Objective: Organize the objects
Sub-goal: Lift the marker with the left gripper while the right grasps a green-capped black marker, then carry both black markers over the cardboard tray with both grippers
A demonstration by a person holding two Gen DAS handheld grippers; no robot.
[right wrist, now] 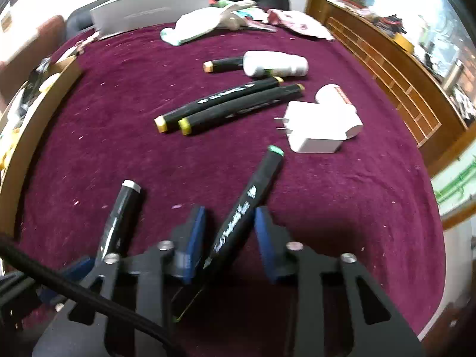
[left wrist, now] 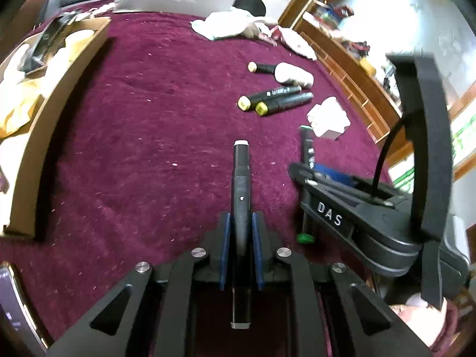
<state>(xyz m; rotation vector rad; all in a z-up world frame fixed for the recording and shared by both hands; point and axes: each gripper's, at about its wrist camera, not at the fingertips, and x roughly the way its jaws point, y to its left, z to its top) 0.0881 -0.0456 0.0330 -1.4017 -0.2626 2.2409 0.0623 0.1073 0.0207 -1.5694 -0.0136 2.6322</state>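
Note:
My left gripper (left wrist: 241, 220) is shut on a black marker with a grey-white cap (left wrist: 241, 178), which points forward between the blue pads. The same marker (right wrist: 119, 217) shows at lower left in the right wrist view. My right gripper (right wrist: 229, 217) holds a black marker with a green cap (right wrist: 253, 196). It lies slanted between the pads, against the right pad's tip and the left pad lower down. Two yellow-capped markers (right wrist: 226, 110) lie side by side on the maroon cloth (right wrist: 119, 119), and an orange-capped one (right wrist: 223, 65) lies farther back.
A white bottle (right wrist: 275, 64), a white plug charger (right wrist: 312, 128) and a white tub (right wrist: 336, 95) lie near the markers. A cardboard box (left wrist: 59, 95) with clutter stands along the left. Wooden shelving (right wrist: 386, 68) borders the right, and cloths (right wrist: 190, 29) lie at the back.

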